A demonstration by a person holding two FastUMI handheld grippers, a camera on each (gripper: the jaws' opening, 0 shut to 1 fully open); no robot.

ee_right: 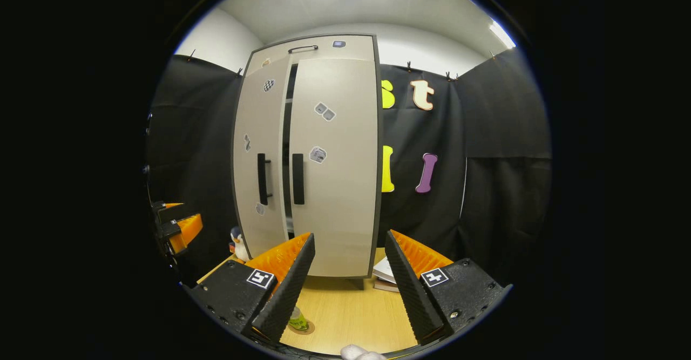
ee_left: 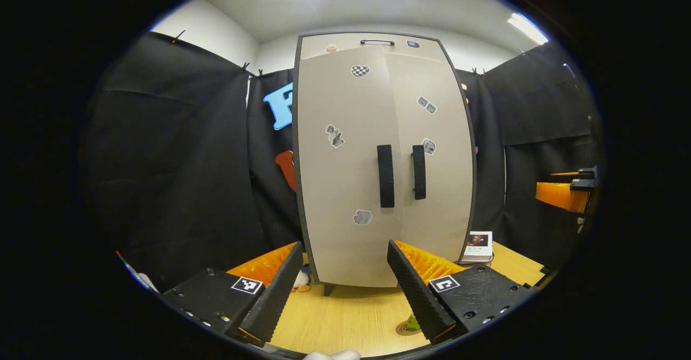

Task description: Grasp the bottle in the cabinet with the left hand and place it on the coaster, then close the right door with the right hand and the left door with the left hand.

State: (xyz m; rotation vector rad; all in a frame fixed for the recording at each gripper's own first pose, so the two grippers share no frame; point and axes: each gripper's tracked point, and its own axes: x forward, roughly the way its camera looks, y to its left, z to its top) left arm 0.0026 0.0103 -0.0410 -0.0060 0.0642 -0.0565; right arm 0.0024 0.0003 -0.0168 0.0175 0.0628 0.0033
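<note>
- down between the spread fingers of the right gripper (ee_right: 345, 290), close by its left finger, sits the small green clear plastic bottle (ee_right: 297, 321) on a round brown coaster (ee_right: 302, 327), so i'd say the bottle part is done
- left gripper view catches the same bottle and coaster peeking out just beside the right finger of the left gripper (ee_left: 345, 290)
- tall beige two-door cabinet (ee_right: 324, 155) stands well beyond both sets of fingers on the light wooden table (ee_right: 351, 311)
- right door (ee_right: 334, 160) looks shut to me
- left door (ee_right: 259, 155) seems nearly closed; a dark gap shows between the doors in the right gripper view, so probably one last push left
- both grippers spread wide, gripping nothing
</note>
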